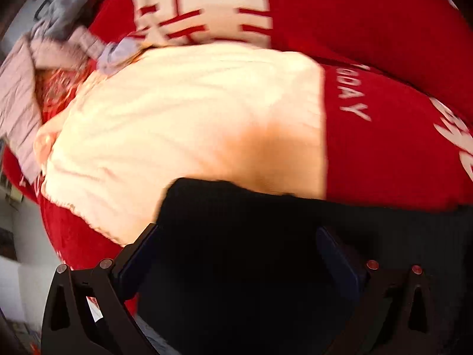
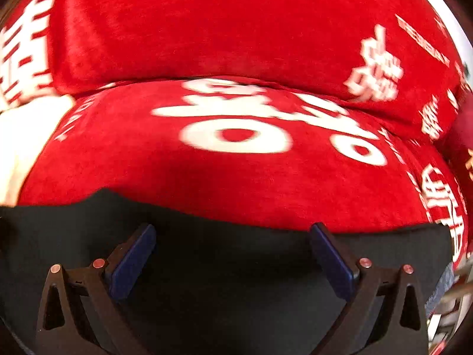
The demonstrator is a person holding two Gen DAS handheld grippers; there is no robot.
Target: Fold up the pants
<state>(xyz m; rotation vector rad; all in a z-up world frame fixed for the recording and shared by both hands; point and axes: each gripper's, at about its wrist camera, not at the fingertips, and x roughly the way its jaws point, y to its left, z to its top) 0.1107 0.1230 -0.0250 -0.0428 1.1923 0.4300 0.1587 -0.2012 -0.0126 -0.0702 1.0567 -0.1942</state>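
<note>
The black pants (image 1: 251,236) lie on a red blanket, filling the bottom of the left wrist view; they also show in the right wrist view (image 2: 230,266). My left gripper (image 1: 236,251) is open, its blue-padded fingers (image 1: 139,260) spread wide just over the pants' upper edge. My right gripper (image 2: 233,251) is also open, its fingers (image 2: 133,260) spread over the dark cloth near its far edge. Neither holds anything. Both views are blurred by motion.
A red blanket with white lettering (image 2: 236,59) covers the surface. A cream white cloth (image 1: 192,118) lies beyond the pants on the left. A heap of grey and mauve clothes (image 1: 59,38) sits at the far left.
</note>
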